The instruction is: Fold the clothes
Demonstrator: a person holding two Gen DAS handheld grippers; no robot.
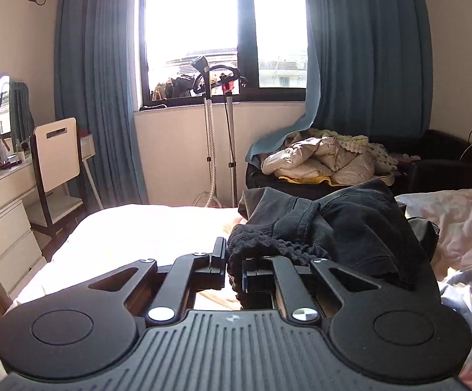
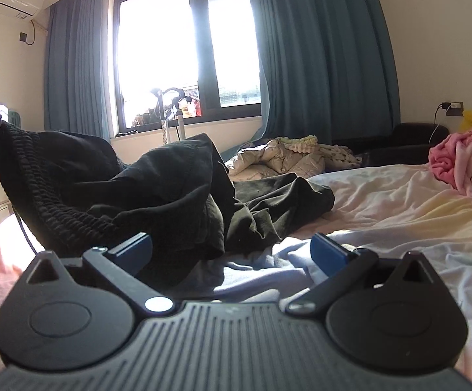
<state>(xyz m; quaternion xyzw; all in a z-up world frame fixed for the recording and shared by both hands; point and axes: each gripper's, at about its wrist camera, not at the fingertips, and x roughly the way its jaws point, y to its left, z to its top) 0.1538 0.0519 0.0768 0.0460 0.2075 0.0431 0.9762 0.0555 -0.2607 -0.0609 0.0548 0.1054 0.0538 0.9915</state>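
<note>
Black left gripper [image 1: 234,267] pinches the ribbed waistband of a crumpled black fabric garment [image 1: 343,228], lifting it above the pale bedsheet [image 1: 131,228], while the right gripper [image 2: 232,254], blue-padded jaws spread wide, sits beside the garment's heap.

Two grippers are showing, the left gripper [image 1: 234,265] and the right gripper [image 2: 231,251], while one black garment [image 2: 157,189] is lying on one bed [image 2: 382,202], with one pink cloth [image 2: 464,159], one puffy beige jacket [image 1: 320,159], one white chair [image 1: 56,153] and two blue curtains [image 1: 95,81] around.
</note>
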